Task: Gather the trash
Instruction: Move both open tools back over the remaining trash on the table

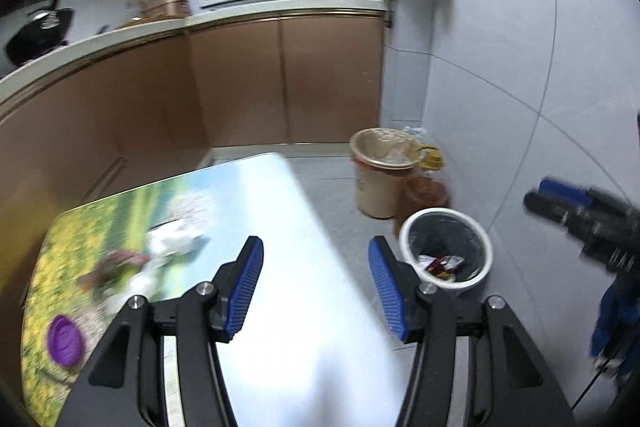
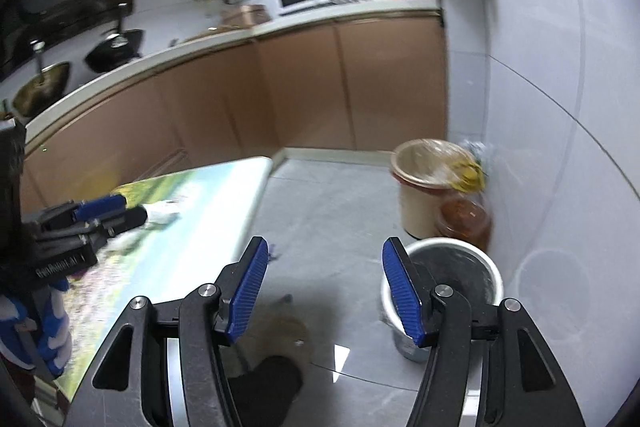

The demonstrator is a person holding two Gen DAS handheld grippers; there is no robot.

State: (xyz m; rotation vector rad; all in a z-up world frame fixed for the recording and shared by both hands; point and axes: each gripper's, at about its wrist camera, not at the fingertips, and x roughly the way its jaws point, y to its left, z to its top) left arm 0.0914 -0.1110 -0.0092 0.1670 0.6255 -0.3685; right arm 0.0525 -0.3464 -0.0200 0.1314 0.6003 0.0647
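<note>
In a kitchen, the printed table (image 1: pixel 248 211) carries crumpled tissue (image 1: pixel 176 239). Left gripper (image 1: pixel 316 287) and right gripper (image 2: pixel 324 287) are both spread wide, empty. The white wastebasket (image 1: pixel 486 247) on the floor holds wrappers (image 1: pixel 442 264).

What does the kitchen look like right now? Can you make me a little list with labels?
Left gripper: jaws open, empty, above the table edge
Right gripper: jaws open, empty, above the floor
Table: picture-printed top with white crumpled trash and a purple lid on it
White bin: on the floor beside the table, black liner, wrappers inside
Beige bin: farther back, near the wall
Orange jar: between the two bins
</note>
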